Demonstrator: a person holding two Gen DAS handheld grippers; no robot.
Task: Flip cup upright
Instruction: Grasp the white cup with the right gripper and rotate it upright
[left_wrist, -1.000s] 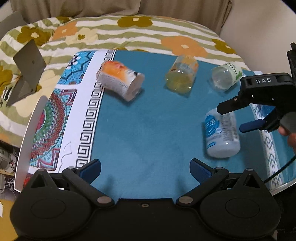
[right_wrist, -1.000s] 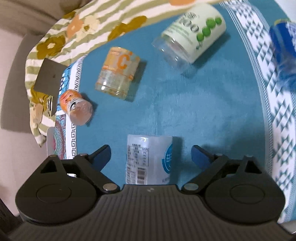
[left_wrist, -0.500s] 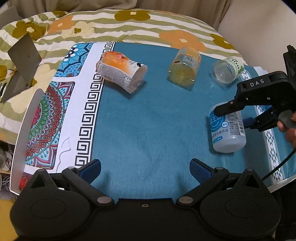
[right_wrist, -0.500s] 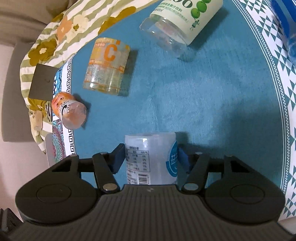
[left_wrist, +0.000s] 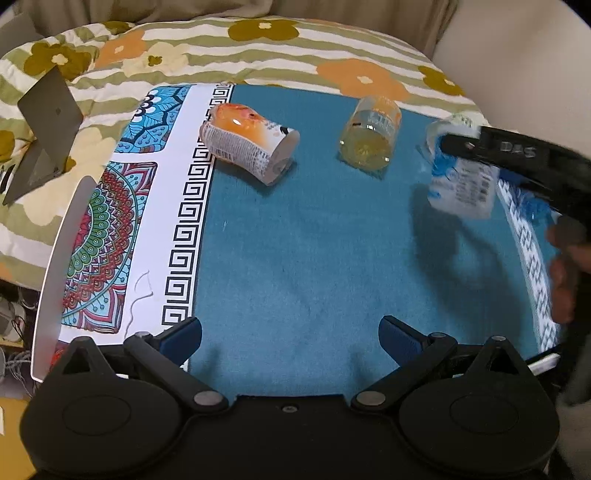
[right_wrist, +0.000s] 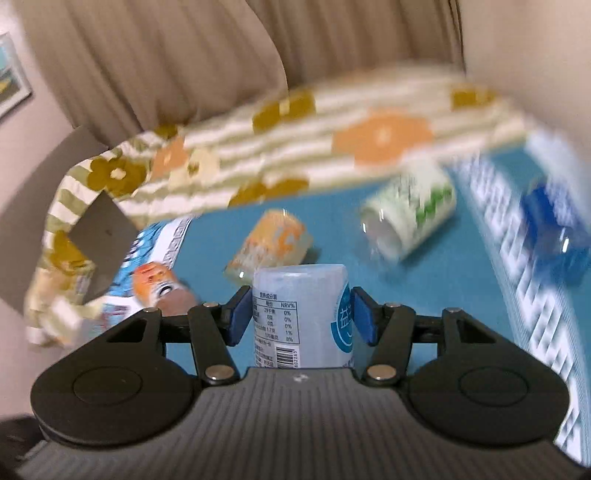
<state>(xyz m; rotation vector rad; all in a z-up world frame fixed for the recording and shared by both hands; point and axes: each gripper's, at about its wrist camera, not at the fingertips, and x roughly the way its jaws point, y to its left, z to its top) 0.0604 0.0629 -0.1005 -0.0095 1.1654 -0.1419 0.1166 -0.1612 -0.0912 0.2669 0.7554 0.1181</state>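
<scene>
My right gripper (right_wrist: 301, 314) is shut on a white cup with a blue label (right_wrist: 301, 317) and holds it lifted off the teal mat; the cup also shows in the left wrist view (left_wrist: 461, 184), tilted in the air under the right gripper (left_wrist: 480, 155). My left gripper (left_wrist: 290, 334) is open and empty, low over the near part of the mat. An orange cup (left_wrist: 249, 142), a yellow cup (left_wrist: 369, 138) and a green-print cup (right_wrist: 410, 218) lie on their sides on the mat.
The teal mat (left_wrist: 295, 240) covers a round table with a patterned border (left_wrist: 110, 240) at the left. A blue cup (right_wrist: 554, 229) lies at the right edge. A grey stand (left_wrist: 44, 129) sits on the floral bedding behind.
My right gripper closed on the white-and-blue cup and lifted it off the mat, swinging it up and tilting it. The left gripper stayed open and drew back slightly.
</scene>
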